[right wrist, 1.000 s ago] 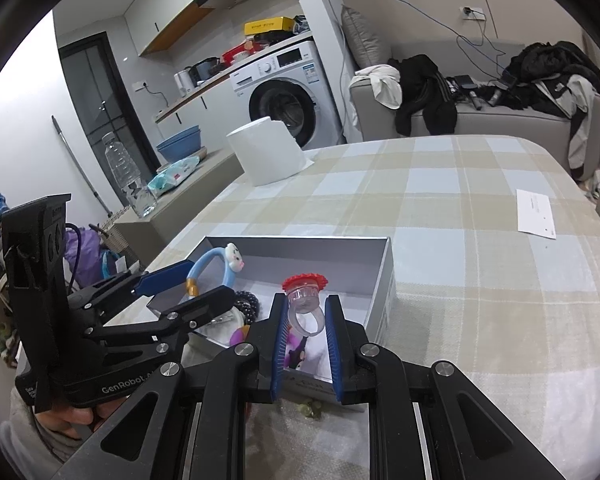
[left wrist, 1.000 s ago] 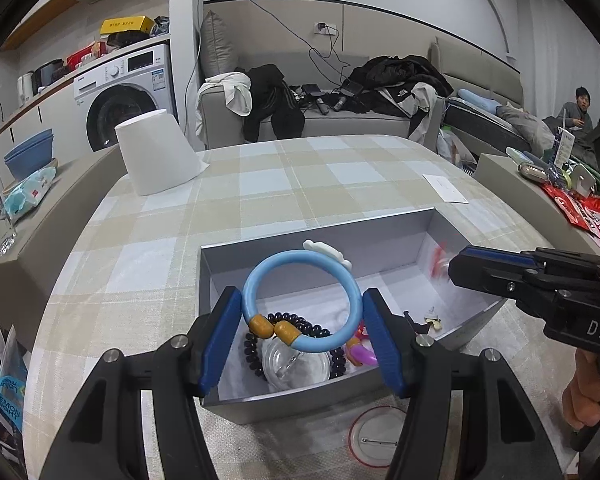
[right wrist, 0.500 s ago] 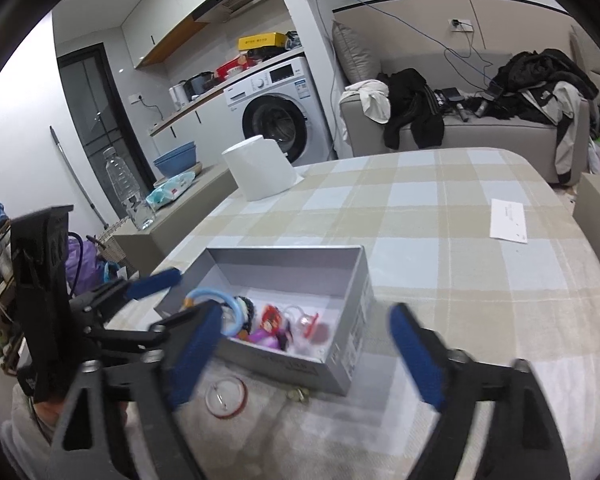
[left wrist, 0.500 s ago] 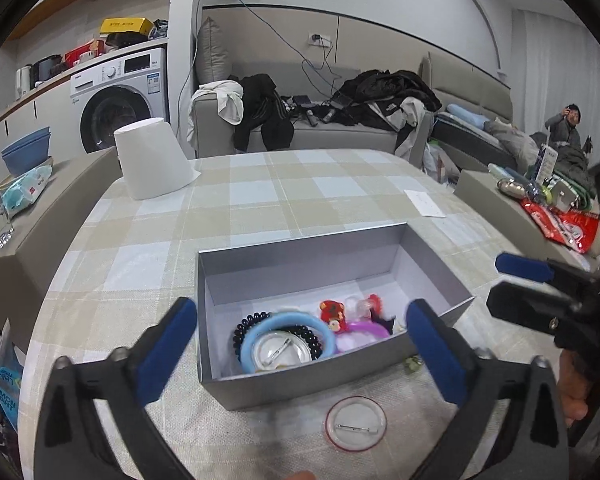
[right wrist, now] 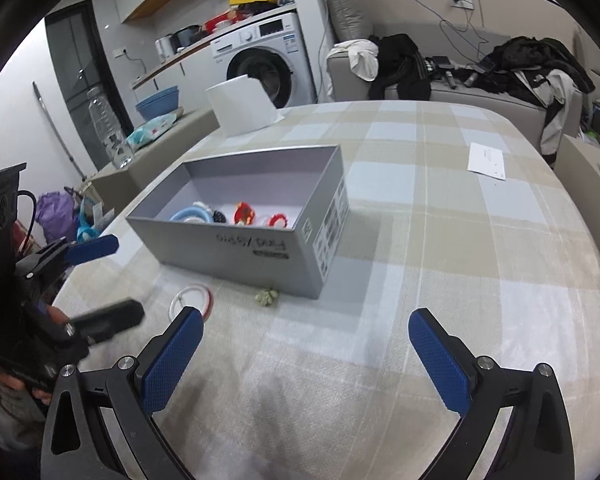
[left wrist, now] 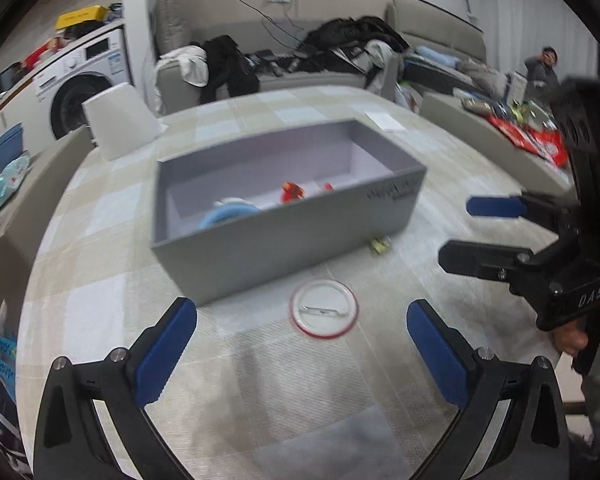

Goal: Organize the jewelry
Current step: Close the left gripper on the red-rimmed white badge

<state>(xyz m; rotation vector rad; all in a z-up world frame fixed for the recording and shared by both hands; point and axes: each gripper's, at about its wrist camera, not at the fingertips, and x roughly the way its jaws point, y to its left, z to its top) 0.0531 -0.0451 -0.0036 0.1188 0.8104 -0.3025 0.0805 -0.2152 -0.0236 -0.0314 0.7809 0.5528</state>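
A grey open box (left wrist: 284, 240) (right wrist: 236, 248) stands on the checked table. Inside lie a blue bracelet (left wrist: 224, 214) (right wrist: 190, 214), a red ring (left wrist: 292, 192) (right wrist: 244, 213) and other small pieces. A round pin badge (left wrist: 324, 308) (right wrist: 192, 298) with a red rim lies on the table in front of the box, just ahead of my left gripper (left wrist: 300, 352). A small yellow-green trinket (left wrist: 380, 245) (right wrist: 266, 297) lies by the box's near wall. My left gripper is open and empty. My right gripper (right wrist: 304, 356) is open and empty, back from the box.
A white upturned container (left wrist: 118, 120) (right wrist: 242, 108) stands at the table's far left. A white paper slip (right wrist: 486, 160) lies at the far right. A sofa with clothes stands behind the table. Low benches flank both sides.
Both grippers have opened, let the blue bracelet and the red ring drop into the box, then pulled back and down toward the table's near edge.
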